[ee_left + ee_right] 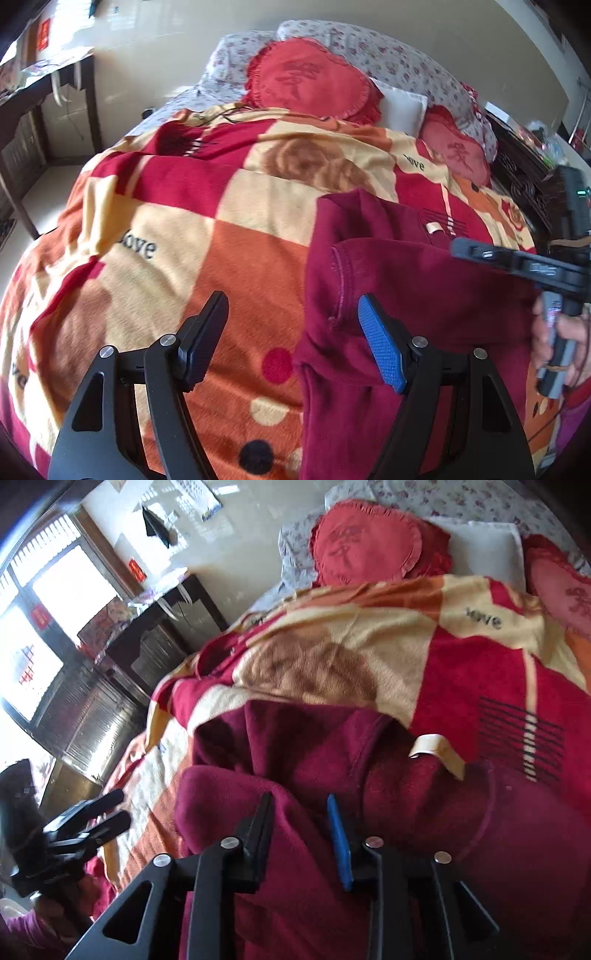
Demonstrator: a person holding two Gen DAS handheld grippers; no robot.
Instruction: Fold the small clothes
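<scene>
On the bed, a fleece blanket (207, 206) in red, orange and cream blocks covered the whole work surface, with two red cushions (314, 79) and a white pillow (400, 105) at the head. A dark desk (162, 627) stood beside the bed under a bright window.

Maroon garment (413, 295) lay on the near right part of the blanket, partly folded: one layer already doubled over, its stitched hem running down the left edge, and a small cream tag (428, 744) showing at the far edge.

Left gripper (291, 332): jaws well apart, nothing between the pads, hanging over the garment's left edge, blue pad above the cloth and black pad above bare blanket. No contact could be confirmed.

Right gripper (301, 834): jaws a narrow gap apart, low over the folded layer. Only the cloth beneath showed in the gap, none pinched by the pads. Frames were motion-blurred, so contact was uncertain.

Risks, judged from this state:
- Folded layer looked loose and puffy, so a jaw brushing it could drag it open.
- The narrow right opening might catch only the top ply or, going deeper, blanket pile as well.
- Plush blanket gave no firm backing, so creases could slip.
- Uneven edges on the next fold if the hem was not aligned first.
</scene>
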